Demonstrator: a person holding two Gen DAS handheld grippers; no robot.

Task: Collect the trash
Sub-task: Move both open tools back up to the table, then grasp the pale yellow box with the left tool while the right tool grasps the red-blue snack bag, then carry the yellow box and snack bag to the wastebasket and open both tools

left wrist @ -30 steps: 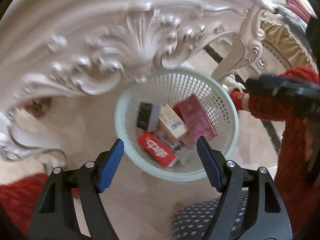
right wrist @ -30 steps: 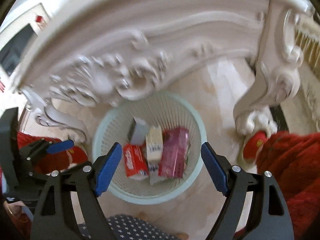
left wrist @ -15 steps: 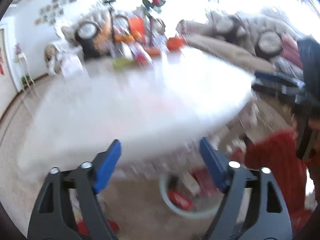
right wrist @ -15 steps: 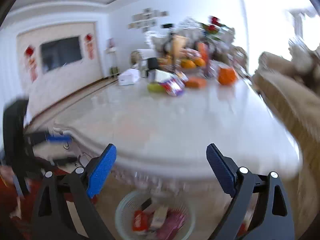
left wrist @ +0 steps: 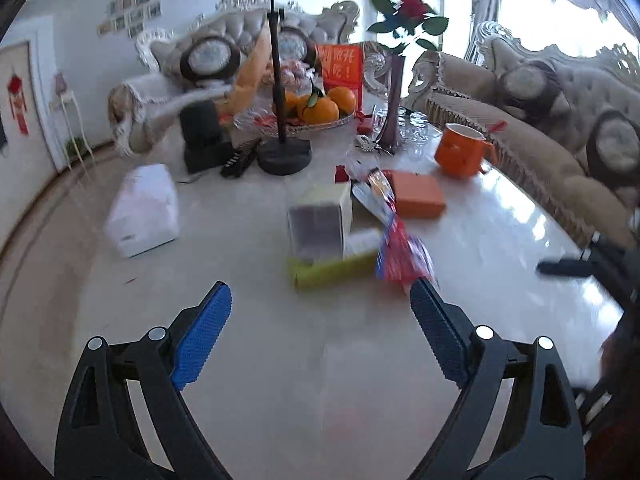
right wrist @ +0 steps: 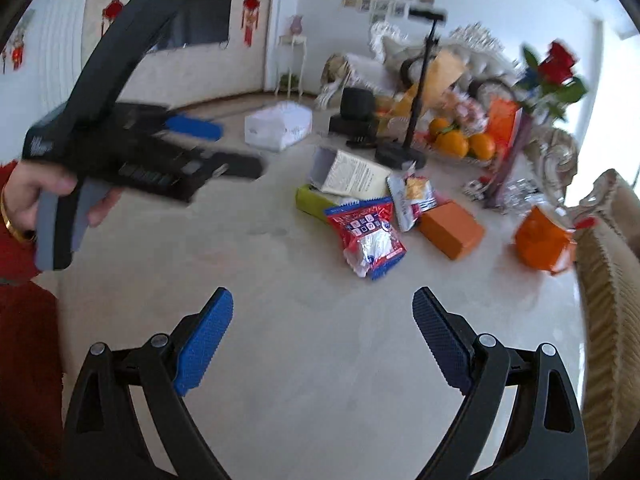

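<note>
Both claws, left gripper [left wrist: 320,308] and right gripper [right wrist: 322,312], hang spread, empty, over the marble table [right wrist: 320,320] in a sofa-lined room.

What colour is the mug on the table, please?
Orange; the mug shows most sharply in the left wrist view.

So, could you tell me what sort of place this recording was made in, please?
Most likely a home living room: ornate tufted sofas flank a pale marble table, a wall-mounted television faces them, and a fruit tray sits on the table.
</note>
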